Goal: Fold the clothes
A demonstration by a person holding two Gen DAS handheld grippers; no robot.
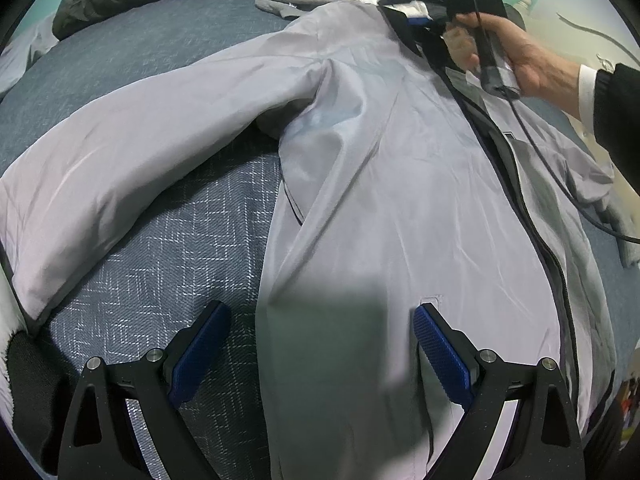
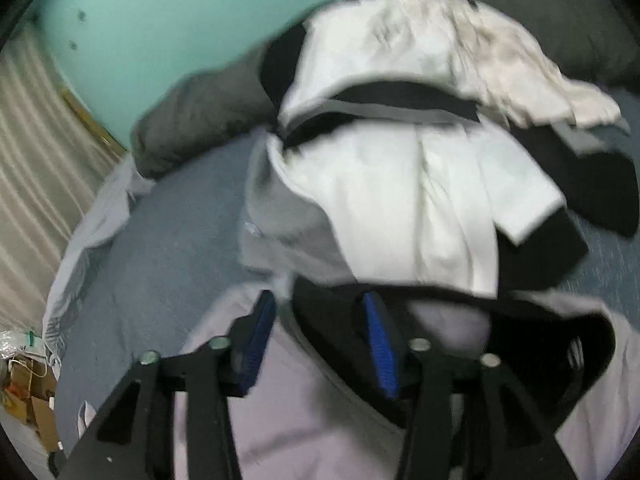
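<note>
Hovering low over the grey jacket (image 1: 400,184) spread flat on the blue bedspread (image 1: 160,240), the left gripper (image 1: 322,344) has its fingers spread wide; the right gripper (image 2: 320,320), fingers parted, reaches the collar.

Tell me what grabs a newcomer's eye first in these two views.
A pale grey jacket lies spread across the blue patterned bedspread, one sleeve flung out left. At its collar the right gripper works near a heap of white and black clothes, while the left gripper hovers open over the hem.
</note>
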